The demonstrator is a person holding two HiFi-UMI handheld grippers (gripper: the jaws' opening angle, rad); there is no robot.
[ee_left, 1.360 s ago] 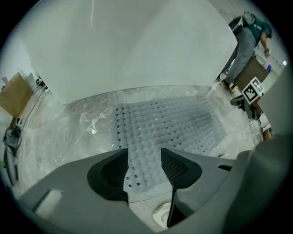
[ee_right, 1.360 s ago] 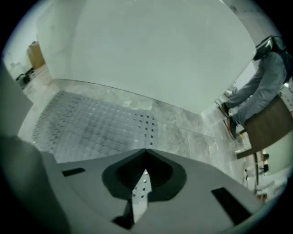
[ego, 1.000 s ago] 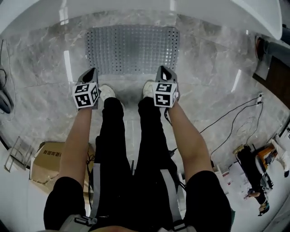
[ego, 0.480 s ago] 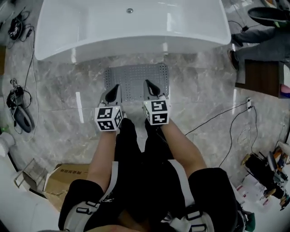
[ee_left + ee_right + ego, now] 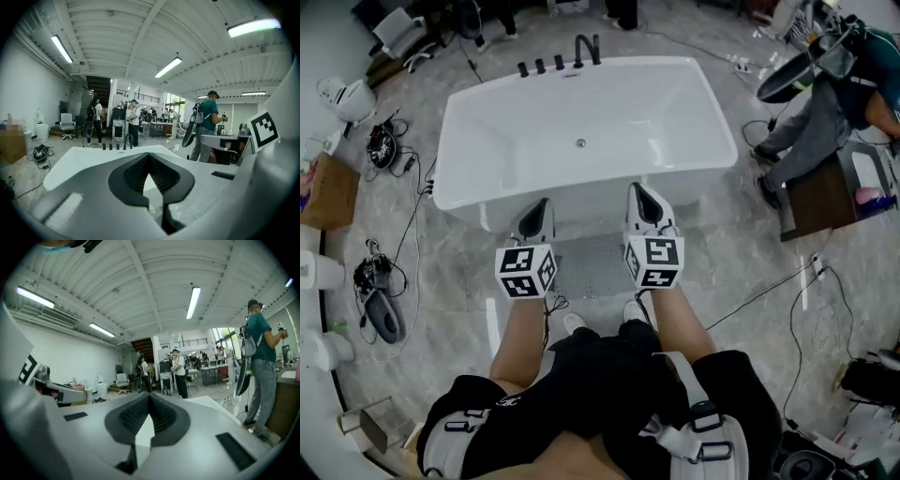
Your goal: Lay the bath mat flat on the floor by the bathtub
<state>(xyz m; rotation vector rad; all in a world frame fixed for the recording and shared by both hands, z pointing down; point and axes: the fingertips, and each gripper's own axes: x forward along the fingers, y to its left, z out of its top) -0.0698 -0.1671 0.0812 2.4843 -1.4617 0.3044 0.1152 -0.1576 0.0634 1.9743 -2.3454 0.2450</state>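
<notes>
Mat [image 5: 598, 266] grey, dotted, flat beside white bathtub [image 5: 581, 131]

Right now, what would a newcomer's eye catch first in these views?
The big white bathtub fills the upper middle of the head view. In front of it the left gripper and right gripper hang side by side, both shut and empty, with the grey bath mat flat on the floor below them.
</notes>
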